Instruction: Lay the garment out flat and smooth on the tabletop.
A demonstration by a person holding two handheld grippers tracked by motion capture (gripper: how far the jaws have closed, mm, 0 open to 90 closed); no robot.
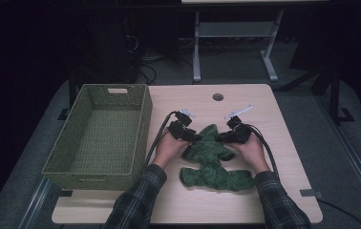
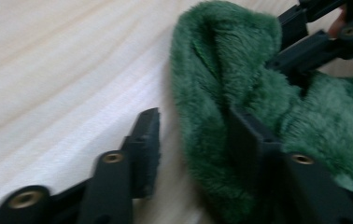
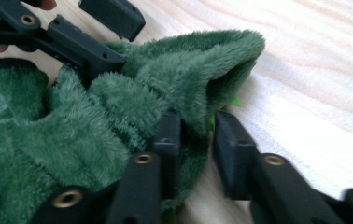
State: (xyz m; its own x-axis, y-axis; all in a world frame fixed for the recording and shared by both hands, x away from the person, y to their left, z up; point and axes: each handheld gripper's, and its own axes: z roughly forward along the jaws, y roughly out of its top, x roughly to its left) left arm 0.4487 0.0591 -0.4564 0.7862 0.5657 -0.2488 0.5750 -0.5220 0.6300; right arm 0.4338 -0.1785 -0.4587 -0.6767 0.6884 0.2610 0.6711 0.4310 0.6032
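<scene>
Pinching the green towel (image 1: 213,160) by its far edge beside the basket (image 1: 103,133), I want both half-closed grippers, left (image 2: 193,126) and right (image 3: 197,135), biting deep before lifting.

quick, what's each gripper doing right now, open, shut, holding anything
left gripper: open, jaws straddle an edge of the green cloth, no grip yet.
right gripper: jaws nearly shut around a fold of the cloth; a firm pinch cannot be told.
</scene>
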